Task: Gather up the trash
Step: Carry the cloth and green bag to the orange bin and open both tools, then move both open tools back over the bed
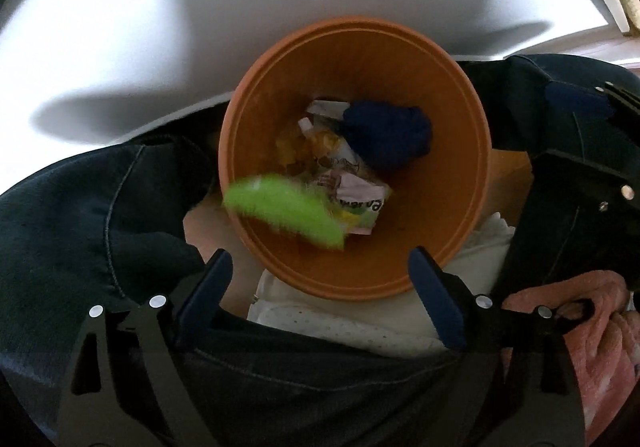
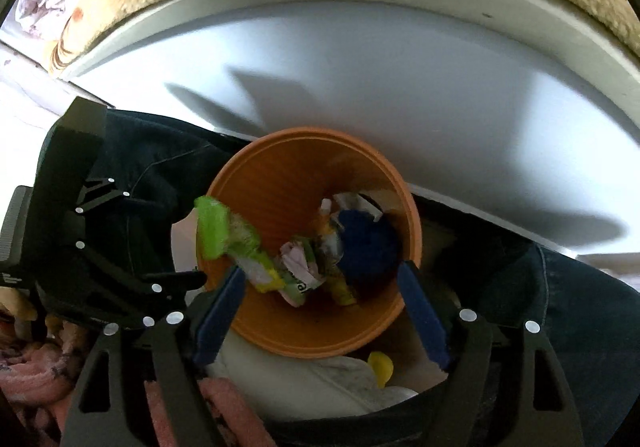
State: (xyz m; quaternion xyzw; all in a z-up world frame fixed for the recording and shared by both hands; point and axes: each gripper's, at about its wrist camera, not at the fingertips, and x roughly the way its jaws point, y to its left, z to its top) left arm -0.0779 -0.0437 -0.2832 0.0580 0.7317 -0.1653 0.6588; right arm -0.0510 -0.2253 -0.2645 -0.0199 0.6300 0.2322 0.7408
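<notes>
Orange bin [image 1: 452,175] at centre of both views, open mouth facing the cameras, holding crumpled printed wrappers [image 1: 352,183] and a dark blue wad [image 1: 388,135] at the bottom. Blurred green fuzzy piece [image 1: 284,211] at the bin's rim on the left side of its mouth (touching the rim or just above it: cannot tell), streaked and soft-edged in the left wrist view, sharper in the right wrist view [image 2: 216,227]. Behind the bin, a white curved surface [image 1: 240,27] with dark shadows across it. Around the bin, dark denim fabric [image 1: 80,207], white perforated cloth [image 1: 340,323] beneath, pink fleecy cloth [image 1: 592,327] to one side, a small yellow item [image 2: 380,365] beside the white cloth.

Left tongs [image 1: 320,287] spread wide, holding nothing, blue pads [image 1: 206,291] framing the bin's near rim. Right tongs [image 2: 320,307] likewise wide and bare, just beside the bin's near edge.
</notes>
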